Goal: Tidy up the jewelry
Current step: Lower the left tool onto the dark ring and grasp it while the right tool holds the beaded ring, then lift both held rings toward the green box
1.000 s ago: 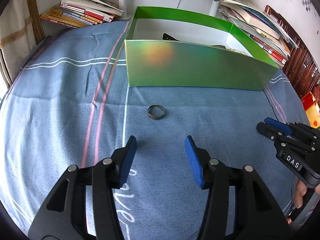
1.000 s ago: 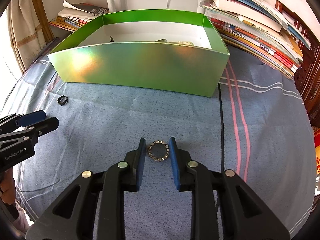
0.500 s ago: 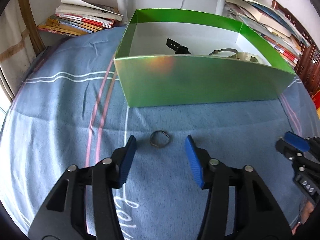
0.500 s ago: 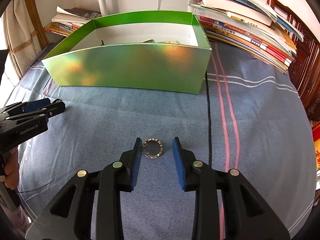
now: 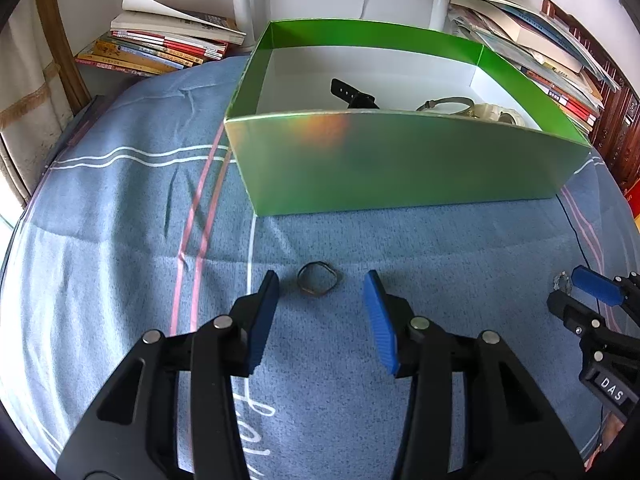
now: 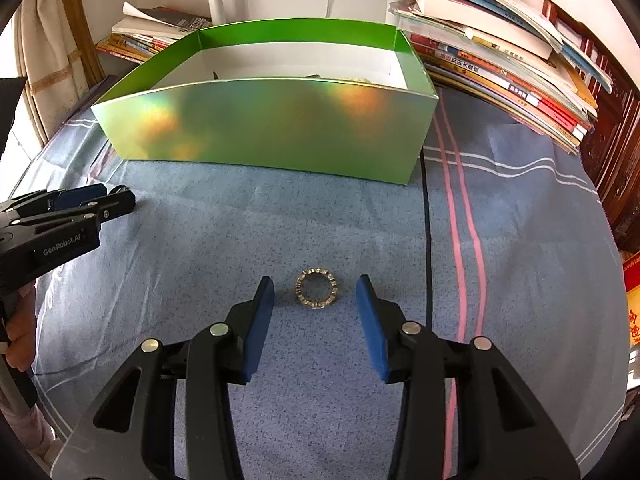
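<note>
Both rings lie on the blue cloth at lower centre: the dark ring point(image 5: 319, 285) between the left gripper's point(image 5: 322, 312) apart, narrowing jaws, the studded ring point(image 6: 317, 289) between the right gripper's point(image 6: 318, 312) apart, widening jaws. Light, stiff, probably slippery; pinch across the band.

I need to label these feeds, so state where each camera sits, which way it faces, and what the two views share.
Left wrist: on the left gripper, angled down over its open fingers at a plain ring; the right gripper shows at the right edge.
Right wrist: on the right gripper, angled down at a studded ring; the left gripper and a hand show at left.
Shared: green box, blue cloth, book stacks.
</note>
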### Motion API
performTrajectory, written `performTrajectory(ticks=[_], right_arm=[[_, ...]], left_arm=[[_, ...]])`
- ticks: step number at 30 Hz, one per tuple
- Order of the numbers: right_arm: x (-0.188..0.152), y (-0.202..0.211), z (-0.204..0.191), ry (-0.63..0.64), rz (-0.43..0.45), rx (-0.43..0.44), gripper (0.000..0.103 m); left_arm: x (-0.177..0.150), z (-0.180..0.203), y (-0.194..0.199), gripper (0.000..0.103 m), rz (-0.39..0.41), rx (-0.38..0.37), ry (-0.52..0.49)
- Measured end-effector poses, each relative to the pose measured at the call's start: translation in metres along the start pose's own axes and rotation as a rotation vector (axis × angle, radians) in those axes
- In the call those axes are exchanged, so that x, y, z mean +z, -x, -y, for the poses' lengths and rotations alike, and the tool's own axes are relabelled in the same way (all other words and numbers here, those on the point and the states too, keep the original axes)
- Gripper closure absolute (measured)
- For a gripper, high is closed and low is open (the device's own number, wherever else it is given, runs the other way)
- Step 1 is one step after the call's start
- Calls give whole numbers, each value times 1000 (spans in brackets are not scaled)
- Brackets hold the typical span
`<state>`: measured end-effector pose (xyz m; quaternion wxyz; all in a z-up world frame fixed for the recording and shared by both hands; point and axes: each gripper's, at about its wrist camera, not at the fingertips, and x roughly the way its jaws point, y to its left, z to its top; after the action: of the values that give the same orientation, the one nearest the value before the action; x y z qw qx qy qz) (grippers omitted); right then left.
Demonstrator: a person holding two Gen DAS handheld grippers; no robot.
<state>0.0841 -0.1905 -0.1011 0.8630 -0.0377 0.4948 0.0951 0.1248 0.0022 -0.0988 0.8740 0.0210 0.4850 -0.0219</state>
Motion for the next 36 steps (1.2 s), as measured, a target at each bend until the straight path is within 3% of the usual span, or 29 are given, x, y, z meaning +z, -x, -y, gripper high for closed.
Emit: performTrajectory(ticks=[5, 11, 15, 25, 36], right_arm=[[4, -3, -6, 24, -8, -3, 61], [9, -6, -15, 31, -9, 4, 64], [11, -6, -22, 48, -13, 24, 80], [12, -7, -26, 53, -13, 17, 82], [11, -7, -25, 41, -13, 23, 82]], left_arm=[[0, -1, -1, 48, 11, 21, 16], [-1, -1, -2, 48, 23, 15, 6], [-2, 1, -1, 57, 28, -1, -9], [-4, 5, 2, 81, 29, -16, -16], [-7, 4, 8, 82, 12, -7, -7]])
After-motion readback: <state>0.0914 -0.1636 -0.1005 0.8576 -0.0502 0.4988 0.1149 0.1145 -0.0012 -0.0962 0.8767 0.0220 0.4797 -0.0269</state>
